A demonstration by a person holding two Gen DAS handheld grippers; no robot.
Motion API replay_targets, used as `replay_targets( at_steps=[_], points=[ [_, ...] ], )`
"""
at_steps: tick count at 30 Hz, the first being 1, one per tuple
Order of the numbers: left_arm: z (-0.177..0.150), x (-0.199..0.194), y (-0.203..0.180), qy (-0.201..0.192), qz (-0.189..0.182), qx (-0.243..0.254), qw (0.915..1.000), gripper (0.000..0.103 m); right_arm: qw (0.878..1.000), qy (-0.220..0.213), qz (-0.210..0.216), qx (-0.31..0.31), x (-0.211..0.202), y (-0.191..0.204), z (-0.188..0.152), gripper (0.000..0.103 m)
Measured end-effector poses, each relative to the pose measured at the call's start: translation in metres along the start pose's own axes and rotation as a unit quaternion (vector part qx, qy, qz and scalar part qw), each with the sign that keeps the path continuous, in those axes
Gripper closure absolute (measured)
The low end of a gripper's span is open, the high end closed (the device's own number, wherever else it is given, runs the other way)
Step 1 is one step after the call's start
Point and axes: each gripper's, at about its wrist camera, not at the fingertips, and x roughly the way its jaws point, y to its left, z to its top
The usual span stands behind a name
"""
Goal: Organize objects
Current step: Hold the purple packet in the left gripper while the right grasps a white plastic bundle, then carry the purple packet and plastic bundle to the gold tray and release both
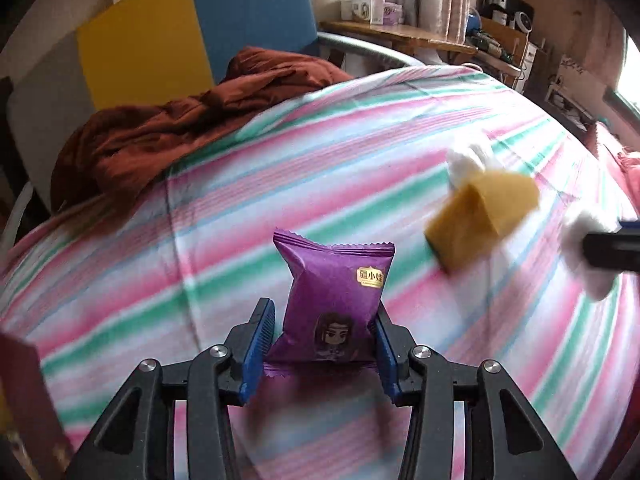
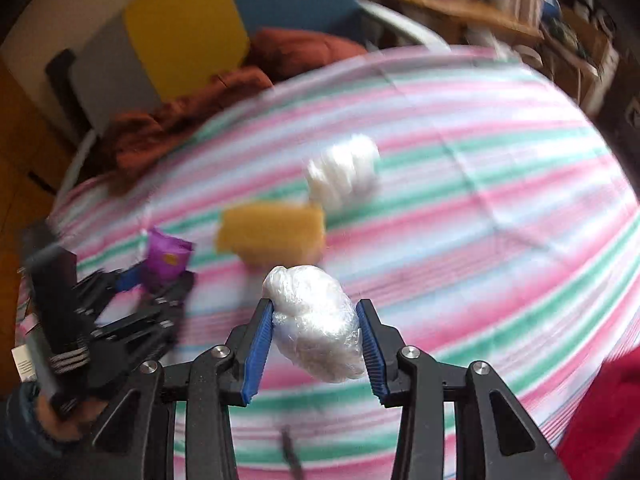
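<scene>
Far left, head of the bed: rust-red blanket bunched against a headboard panelled grey, yellow and blue.

Striped bedsheet, pink, green and white, covers the rest of the bed and carries everything below.

Left gripper: blue pads clamped on the lower sides of a purple snack packet. Packet stands upright between the jaws, crimped top edge up, cartoon figure and small yellow label facing the camera. From the right wrist view the same gripper sits at the left edge, packet in its jaws, a hand in a dark sleeve below it.

Right of the packet: yellow sponge block, blurred, lying on the sheet. Just beyond it, touching or nearly so, a white crinkled bundle; right view shows it behind the sponge.

Right gripper: pads closed on a ball of clear crumpled plastic wrap, one pad pressing each side, ball held above the sheet, near the sponge. In the left view this gripper enters at the right edge, badly blurred, white wrap at its tip.

Far right, past the bed: wooden shelf with boxes, cluttered.
</scene>
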Motion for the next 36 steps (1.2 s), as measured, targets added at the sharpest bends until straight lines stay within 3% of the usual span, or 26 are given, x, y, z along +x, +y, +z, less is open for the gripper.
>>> replay_targets(
  at_steps=[2,7,13,21,36],
  points=[
    [-0.013,-0.009,-0.002,0.006,0.001,-0.009,0.9999,0.056,0.999,0.004,0.026,0.02,0.005,-0.002,-0.001,0.061],
    [-0.054,-0.036,-0.011,-0.004,0.021,-0.035,0.9992,0.056,0.998,0.032,0.039,0.04,0.028,-0.002,-0.005,0.061],
    [-0.086,-0.053,-0.024,-0.044,0.05,-0.055,0.9962,0.055,0.998,0.041,0.018,0.035,0.039,0.004,-0.004,0.061],
    [-0.088,-0.05,-0.021,-0.057,0.046,-0.058,0.9956,0.055,0.998,0.061,-0.011,-0.003,0.052,0.019,-0.006,0.061],
    [-0.092,-0.052,-0.018,-0.066,0.033,-0.068,0.995,0.054,0.998,0.061,-0.021,-0.019,0.062,0.022,0.0,0.055]
  ],
)
